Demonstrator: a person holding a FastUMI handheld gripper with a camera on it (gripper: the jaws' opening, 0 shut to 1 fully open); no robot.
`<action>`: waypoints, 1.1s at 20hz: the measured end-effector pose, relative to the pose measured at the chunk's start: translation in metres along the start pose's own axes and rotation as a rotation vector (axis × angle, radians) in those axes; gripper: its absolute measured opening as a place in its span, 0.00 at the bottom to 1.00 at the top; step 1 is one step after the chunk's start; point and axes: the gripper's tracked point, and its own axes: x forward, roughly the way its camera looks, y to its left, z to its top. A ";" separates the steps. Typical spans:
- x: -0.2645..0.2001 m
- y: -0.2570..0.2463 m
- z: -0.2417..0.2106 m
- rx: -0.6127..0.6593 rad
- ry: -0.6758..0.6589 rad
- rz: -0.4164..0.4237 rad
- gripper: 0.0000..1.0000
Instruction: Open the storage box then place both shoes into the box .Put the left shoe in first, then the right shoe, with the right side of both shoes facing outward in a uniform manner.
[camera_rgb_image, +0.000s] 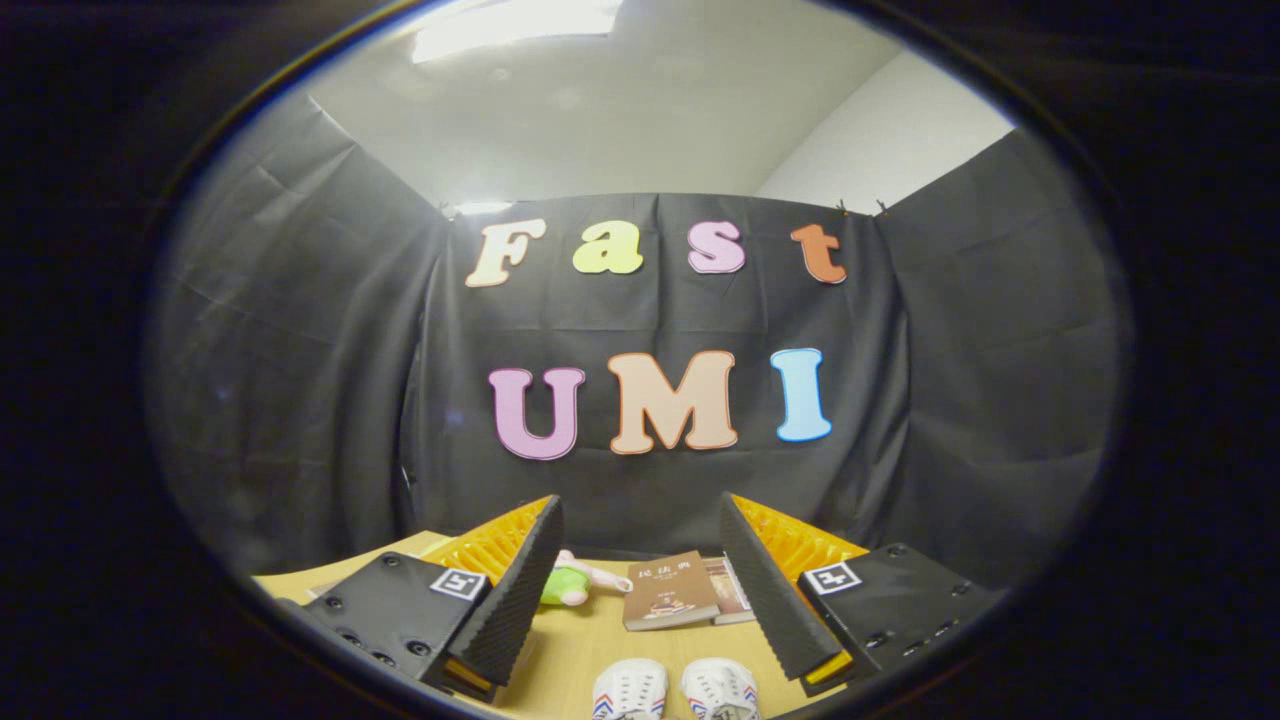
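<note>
A: Going left to right from the gripper, what's there?

B: Its fingers are spread wide apart, gripping nothing. The finger on the left carries a square black-and-white marker tag on its block. Just beyond that finger lies a small green and pink plush toy on the wooden table.

A: And between the fingers?

B: Two white shoes, side by side, toes pointing ahead, with red and blue stripes at their sides. Beyond them sits a brown book, overlapping a second book.

A: Any writing legible?

B: The brown cover has characters too small to read. The other finger's block bears a matching tag.
</note>
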 end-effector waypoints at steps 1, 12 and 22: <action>0.000 0.000 -0.002 0.001 0.004 0.004 0.99; 0.008 0.023 -0.049 0.249 0.171 0.207 1.00; -0.010 0.080 -0.152 0.672 0.558 0.497 1.00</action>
